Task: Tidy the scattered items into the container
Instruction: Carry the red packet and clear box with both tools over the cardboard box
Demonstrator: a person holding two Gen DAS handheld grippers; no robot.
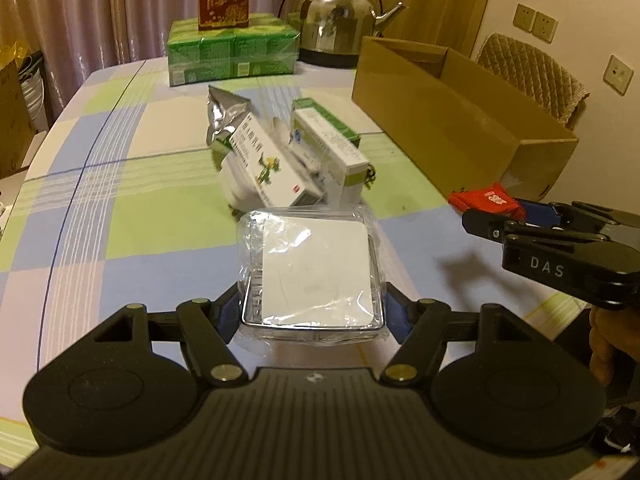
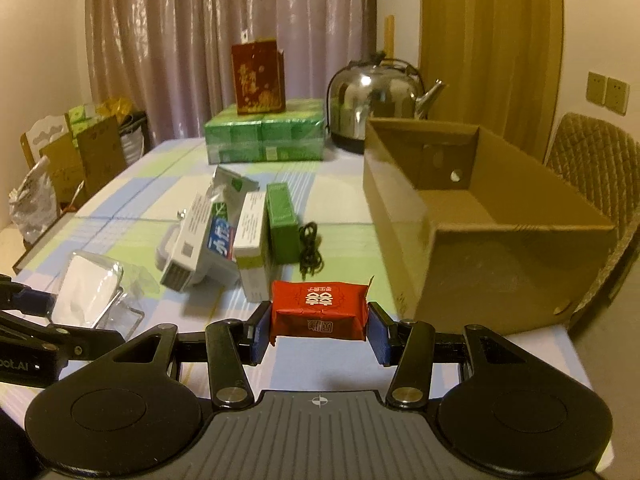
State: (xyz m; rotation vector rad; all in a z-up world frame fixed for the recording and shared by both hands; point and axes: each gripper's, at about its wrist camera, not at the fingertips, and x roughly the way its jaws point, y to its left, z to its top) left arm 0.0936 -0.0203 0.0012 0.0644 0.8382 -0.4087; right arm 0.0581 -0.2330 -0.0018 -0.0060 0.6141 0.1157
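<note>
My left gripper (image 1: 312,312) is shut on a clear plastic case with a white insert (image 1: 314,268), held above the checked tablecloth. My right gripper (image 2: 320,330) is shut on a red wrapped packet (image 2: 319,310); in the left wrist view that packet (image 1: 486,200) shows at the right, in front of the box's near corner. The open cardboard box (image 2: 496,216) stands at the right, its floor bare as far as I can see. On the cloth ahead lie a pile of cartons and a silver pouch (image 1: 280,156), plus a green carton (image 2: 282,226) and a coiled black cable (image 2: 310,252).
A steel kettle (image 2: 374,106) and a green shrink-wrapped pack (image 2: 264,136) with a red box (image 2: 258,76) on top stand at the far end. A padded chair (image 2: 600,176) sits behind the box. Bags and cartons crowd the floor at left.
</note>
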